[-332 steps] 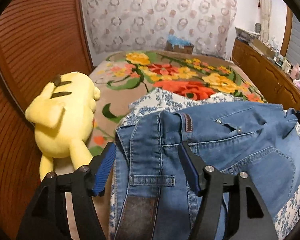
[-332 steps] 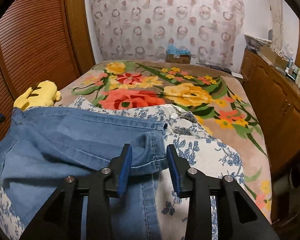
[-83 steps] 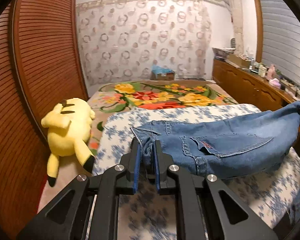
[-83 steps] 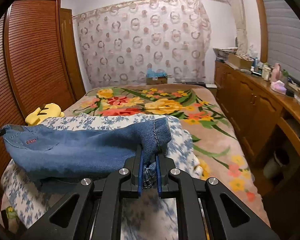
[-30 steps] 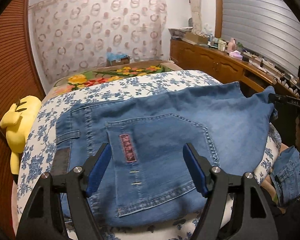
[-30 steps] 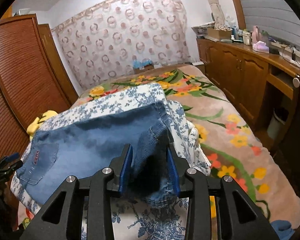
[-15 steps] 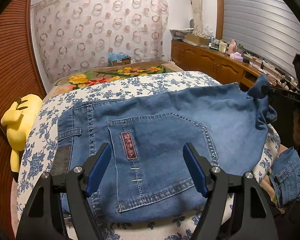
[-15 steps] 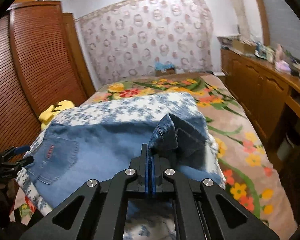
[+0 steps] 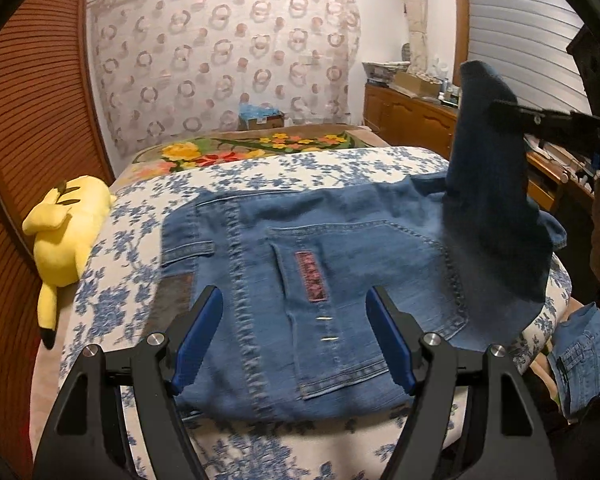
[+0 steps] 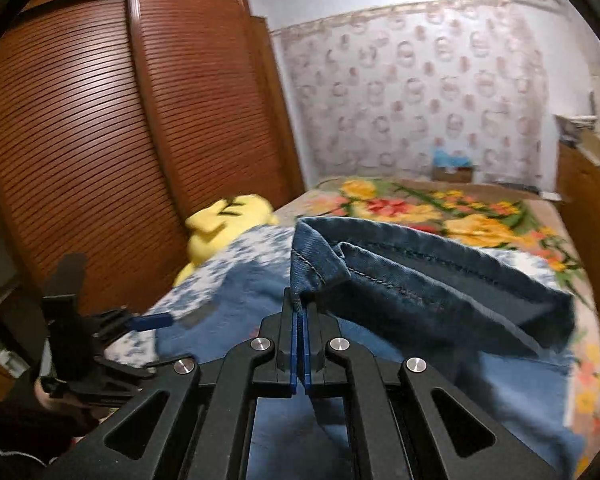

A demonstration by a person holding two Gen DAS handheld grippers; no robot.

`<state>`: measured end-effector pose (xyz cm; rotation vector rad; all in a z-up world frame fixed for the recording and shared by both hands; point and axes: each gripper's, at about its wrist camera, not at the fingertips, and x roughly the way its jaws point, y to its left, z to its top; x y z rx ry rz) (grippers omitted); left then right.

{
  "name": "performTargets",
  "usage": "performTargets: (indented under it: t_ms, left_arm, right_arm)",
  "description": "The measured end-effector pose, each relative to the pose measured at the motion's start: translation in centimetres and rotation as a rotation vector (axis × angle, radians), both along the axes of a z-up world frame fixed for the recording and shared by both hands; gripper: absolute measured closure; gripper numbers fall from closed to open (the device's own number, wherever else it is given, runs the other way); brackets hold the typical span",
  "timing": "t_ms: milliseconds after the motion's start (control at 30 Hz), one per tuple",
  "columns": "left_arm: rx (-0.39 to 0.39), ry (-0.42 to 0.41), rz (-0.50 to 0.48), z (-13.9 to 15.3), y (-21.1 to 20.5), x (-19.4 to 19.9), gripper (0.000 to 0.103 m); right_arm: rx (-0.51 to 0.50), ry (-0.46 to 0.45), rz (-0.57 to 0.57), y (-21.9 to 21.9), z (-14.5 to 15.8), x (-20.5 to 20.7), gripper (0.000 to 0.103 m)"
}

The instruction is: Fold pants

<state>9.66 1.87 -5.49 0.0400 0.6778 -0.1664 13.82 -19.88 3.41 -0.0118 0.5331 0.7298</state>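
I have the right gripper [image 10: 300,312] clamped on the jeans [image 9: 340,264] hem, mid-fold; left gripper [image 9: 294,336] gapes empty; next, lay hem across waistband.

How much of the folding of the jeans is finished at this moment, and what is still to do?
Done: the jeans lie flat on the blue-flowered sheet, back pocket up, beside the yellow plush toy. In hand: the right gripper is shut on the hem end and holds it raised above the rest, while the left gripper hangs open over the waist part, gripping nothing. Left: lay that end across and flatten it; more folds may follow.
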Motion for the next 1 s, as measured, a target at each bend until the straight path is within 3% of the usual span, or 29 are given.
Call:
performTargets:
  t_ms: [233, 333, 533, 600, 667, 1000]
  left_arm:
    - [-0.005, 0.006, 0.013, -0.3, 0.9, 0.2, 0.028]
    - [-0.010, 0.011, 0.006, -0.4, 0.7, 0.6, 0.028]
    - [-0.006, 0.012, -0.035, -0.4, -1.0, 1.3, 0.028]
    - [-0.001, 0.017, -0.049, -0.4, -1.7, 1.8, 0.028]
    - [-0.002, 0.022, -0.063, -0.4, -2.3, 2.3, 0.028]
    - [-0.039, 0.065, -0.163, -1.1, -5.6, 3.7, 0.028]
  right_arm:
    - [-0.106, 0.099, 0.030, 0.8, -2.5, 2.7, 0.092]
    - [-0.124, 0.075, 0.010, 1.4, -2.0, 3.3, 0.081]
    - [-0.116, 0.035, -0.019, -0.7, -0.9, 1.1, 0.071]
    - [-0.119, 0.032, -0.047, -2.0, -1.5, -1.2, 0.070]
    - [-0.139, 0.032, -0.083, -2.4, -1.9, -1.0, 0.070]
    - [-0.201, 0.115, -0.191, -3.0, -5.3, -0.9, 0.060]
